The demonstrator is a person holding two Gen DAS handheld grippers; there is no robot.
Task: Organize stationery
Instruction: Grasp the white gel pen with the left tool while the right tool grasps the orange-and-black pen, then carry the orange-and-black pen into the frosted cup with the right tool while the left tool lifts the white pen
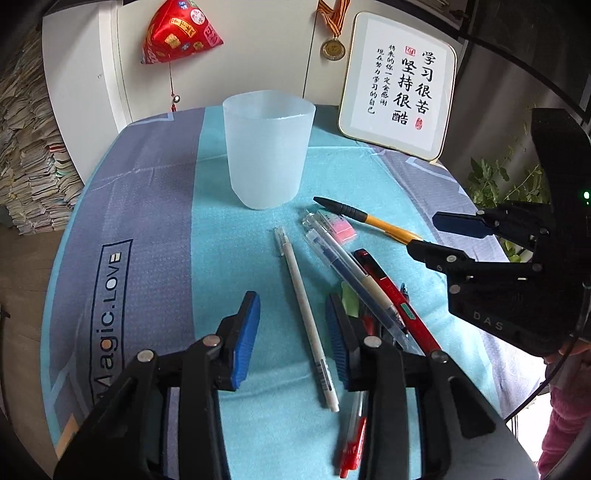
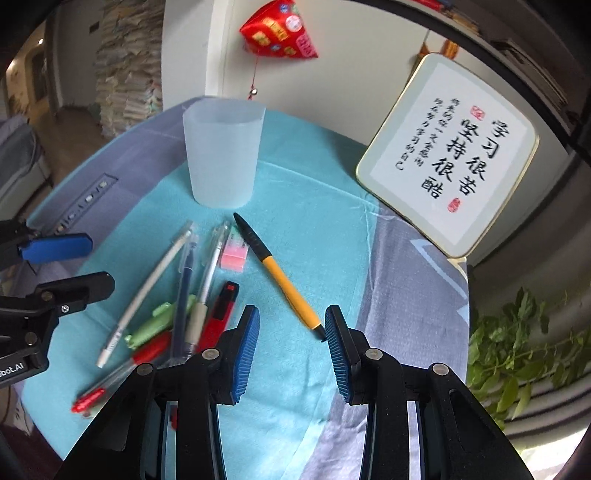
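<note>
A frosted translucent cup point(image 1: 267, 151) stands upright on the teal cloth, also in the right wrist view point(image 2: 221, 151). Several pens lie in front of it. My left gripper point(image 1: 293, 332) is open over a white pen point(image 1: 304, 314) that lies between its fingers. My right gripper point(image 2: 291, 347) is open beside the tip end of a yellow-and-black pen point(image 2: 284, 284), seen in the left wrist view too point(image 1: 373, 220). A blue pen point(image 1: 351, 277), a red pen point(image 1: 395, 295), a pink eraser point(image 2: 232, 254) and a green pen point(image 2: 155, 325) lie in the pile.
A framed calligraphy sign point(image 1: 400, 85) leans at the back right of the table. A red ornament point(image 1: 177, 33) hangs on the white wall behind. Paper stacks point(image 1: 26, 147) stand at the left. A green plant point(image 2: 517, 350) is off the table's right edge.
</note>
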